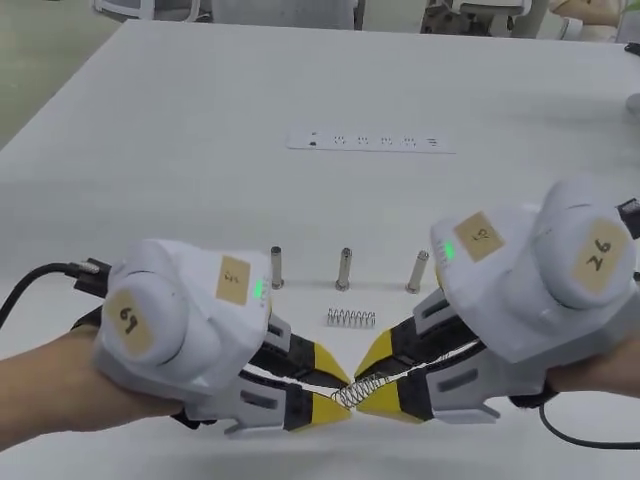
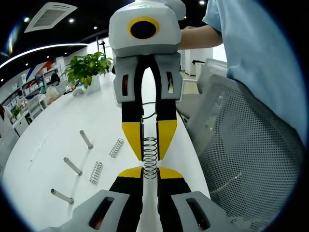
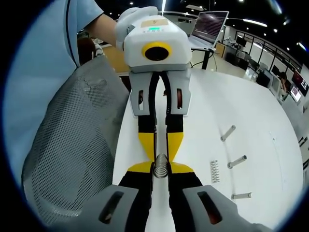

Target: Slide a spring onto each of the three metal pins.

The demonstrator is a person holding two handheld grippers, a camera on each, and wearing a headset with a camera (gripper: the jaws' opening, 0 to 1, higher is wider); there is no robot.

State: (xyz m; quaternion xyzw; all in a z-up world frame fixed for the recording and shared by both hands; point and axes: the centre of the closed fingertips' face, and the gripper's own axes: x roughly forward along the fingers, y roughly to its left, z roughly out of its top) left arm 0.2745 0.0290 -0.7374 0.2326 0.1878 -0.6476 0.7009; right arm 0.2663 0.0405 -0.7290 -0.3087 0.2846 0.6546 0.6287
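My left gripper (image 1: 333,393) and right gripper (image 1: 370,383) meet tip to tip near the front edge of the table (image 1: 200,150). Both pairs of jaws are drawn narrow, pinching one spring (image 2: 150,157) stretched between them. Three pins (image 1: 343,270) stand upright in a row toward the table's middle, with two loose springs (image 2: 96,172) lying just on my side of them.

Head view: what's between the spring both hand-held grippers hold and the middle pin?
One loose spring, lying flat on the table, apart from the held spring and the middle pin. Seen in the head view.
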